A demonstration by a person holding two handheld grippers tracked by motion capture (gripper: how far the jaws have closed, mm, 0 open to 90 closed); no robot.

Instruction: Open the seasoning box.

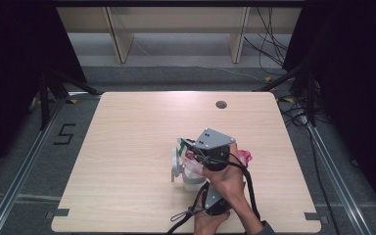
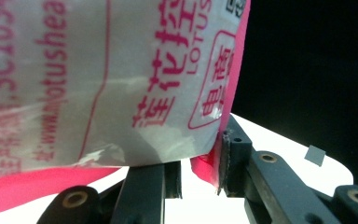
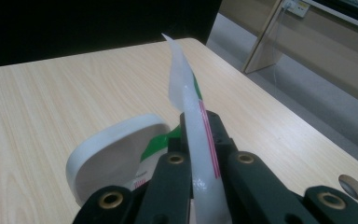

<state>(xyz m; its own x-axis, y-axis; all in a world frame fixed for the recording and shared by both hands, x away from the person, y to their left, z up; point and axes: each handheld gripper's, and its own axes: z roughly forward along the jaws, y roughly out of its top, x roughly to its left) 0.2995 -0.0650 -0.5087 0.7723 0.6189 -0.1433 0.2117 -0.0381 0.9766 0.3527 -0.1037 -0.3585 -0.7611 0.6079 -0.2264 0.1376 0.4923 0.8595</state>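
The right hand-held gripper (image 3: 200,154) pinches the clear bag (image 3: 186,93) shut. The left hand-held gripper (image 2: 200,172) grips the pink packet (image 2: 98,84), at five o'clock on the desk (image 1: 127,147). Pull slowly.

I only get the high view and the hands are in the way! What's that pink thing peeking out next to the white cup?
Observer: The left gripper view shows it close up. It's a pink-and-white packet with red writing printed on it.
Operator: Is the gripper with the grey plate holding anything?
Observer: Yes. The right gripper is shut on a thin whitish strip with a bit of green and a red line, and the strip sticks up past the jaws.
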